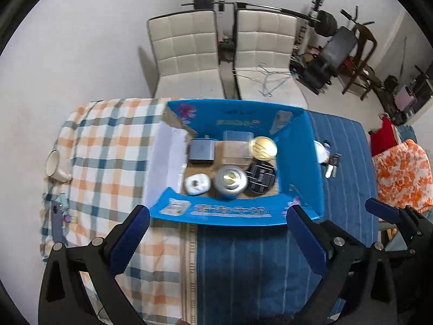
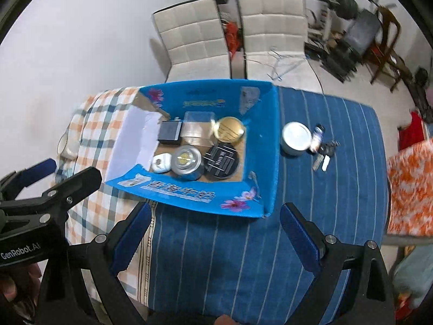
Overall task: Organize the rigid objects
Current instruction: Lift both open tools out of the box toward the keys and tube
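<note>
With both held above near table edge: left gripper (image 1: 216, 233) wide open, empty; right gripper (image 2: 216, 233) wide open, empty. Blue box (image 2: 262, 146) holding tins; white tin (image 2: 296, 138), keys (image 2: 326, 154) beside, right.

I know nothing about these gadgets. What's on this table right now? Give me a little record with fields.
Container: blue box, open at the top
Inside box: gold-lidded tin, silver tin, black round case, white round item, dark grey block, clear case
Outside, right of box: white tin, small bottle, keys
Far left edge: white mug
Left gripper: open, holding nothing
Right gripper: open, holding nothing
</note>
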Demonstrator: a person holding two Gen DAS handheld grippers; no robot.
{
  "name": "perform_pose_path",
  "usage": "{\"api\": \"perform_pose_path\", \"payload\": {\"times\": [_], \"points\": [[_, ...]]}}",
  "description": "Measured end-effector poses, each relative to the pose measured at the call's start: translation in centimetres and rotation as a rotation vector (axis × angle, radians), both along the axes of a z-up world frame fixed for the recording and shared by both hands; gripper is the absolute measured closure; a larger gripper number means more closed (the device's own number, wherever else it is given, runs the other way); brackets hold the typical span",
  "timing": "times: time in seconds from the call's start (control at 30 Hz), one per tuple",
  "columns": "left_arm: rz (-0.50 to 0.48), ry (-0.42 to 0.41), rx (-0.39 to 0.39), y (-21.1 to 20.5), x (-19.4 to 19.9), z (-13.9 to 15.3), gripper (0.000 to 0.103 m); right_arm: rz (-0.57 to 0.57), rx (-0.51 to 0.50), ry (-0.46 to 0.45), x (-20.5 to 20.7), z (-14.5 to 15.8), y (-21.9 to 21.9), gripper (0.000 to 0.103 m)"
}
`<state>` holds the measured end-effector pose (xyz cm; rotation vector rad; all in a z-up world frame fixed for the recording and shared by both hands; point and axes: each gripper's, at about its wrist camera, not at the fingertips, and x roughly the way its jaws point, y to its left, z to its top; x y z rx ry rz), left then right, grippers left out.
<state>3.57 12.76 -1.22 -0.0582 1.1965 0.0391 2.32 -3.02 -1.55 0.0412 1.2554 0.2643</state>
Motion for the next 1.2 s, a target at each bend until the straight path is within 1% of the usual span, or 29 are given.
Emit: {"api": "perform_pose_path", "payload": {"times": [0.1,0.17,0.23,0.3,0.37,0.4,0.47,0.57,0.6,0.7,0.77,0.8,0.83,0.87,0.9,0.93,1.0,1.03,1.13,1.2], "points": [[-0.031,0.007,-0.016,-2.4,1.1,-0.7,0.0,-0.081,-0.013,0.001,0.2,-0.8,-3.7,0.005],[-0.063,0.005,-0.018,-4.9,2.2,-1.2,0.0,-0.154,-0.023,0.017,0.5,-1.8,-7.2,0.005],[-0.097,-0.011,0.005,-8.0,4.0,-1.9,0.0,-0.246,-0.026,0.043,1.4,-3.1,-11.1,0.005],[-0.101,-0.034,0.034,-9.9,5.5,-2.7,0.0,-0.319,-0.032,0.059,2.6,-4.6,-14.3,0.005],[-0.094,-0.032,0.086,-12.0,8.5,-4.5,0.0,-0.39,-0.049,0.08,4.9,-7.0,-17.5,0.005],[-0.089,-0.025,0.097,-12.5,9.3,-5.2,0.0,-0.412,-0.045,0.094,5.8,-8.1,-18.5,0.005],[-0.075,-0.009,0.117,-13.8,11.9,-7.0,0.0,-0.467,0.002,0.135,8.4,-11.0,-20.7,0.005],[-0.062,0.006,0.172,-14.8,14.7,-9.3,0.0,-0.517,0.031,0.172,12.2,-15.5,-22.2,0.007],[-0.061,0.013,0.185,-14.9,15.2,-9.9,0.0,-0.525,0.021,0.182,13.2,-16.6,-22.4,0.008],[-0.053,0.043,0.231,-15.4,17.0,-12.1,0.0,-0.54,0.013,0.239,16.7,-20.7,-22.1,0.017],[-0.047,0.06,0.24,-15.5,17.7,-13.0,0.0,-0.538,-0.002,0.26,18.4,-22.5,-21.7,0.022],[-0.045,0.067,0.243,-15.5,18.0,-13.5,0.0,-0.532,-0.01,0.266,19.1,-23.4,-21.3,0.023],[-0.043,0.073,0.246,-15.6,18.2,-13.8,0.0,-0.52,-0.022,0.274,19.8,-24.2,-20.8,0.029],[-0.039,0.068,0.252,-15.7,18.3,-13.9,0.0,-0.503,-0.025,0.279,20.3,-24.9,-20.3,0.029],[-0.037,0.064,0.262,-15.8,18.4,-13.9,0.0,-0.482,-0.034,0.268,20.7,-25.2,-19.8,0.028],[-0.038,0.065,0.27,-15.9,18.4,-13.9,0.0,-0.454,-0.078,0.257,21.1,-25.2,-19.0,0.03],[-0.041,0.066,0.276,-16.1,18.4,-13.7,0.0,-0.405,-0.178,0.267,21.3,-25.3,-17.7,0.047],[-0.046,0.067,0.273,-16.2,18.5,-13.6,0.0,-0.372,-0.212,0.255,21.0,-25.2,-17.3,0.053],[-0.062,0.047,0.272,-16.8,18.1,-12.6,0.0,-0.319,-0.223,0.267,19.4,-25.1,-17.3,0.055],[-0.073,0.031,0.275,-17.1,17.9,-11.8,0.0,-0.292,-0.229,0.284,17.5,-24.9,-17.9,0.062]]}}
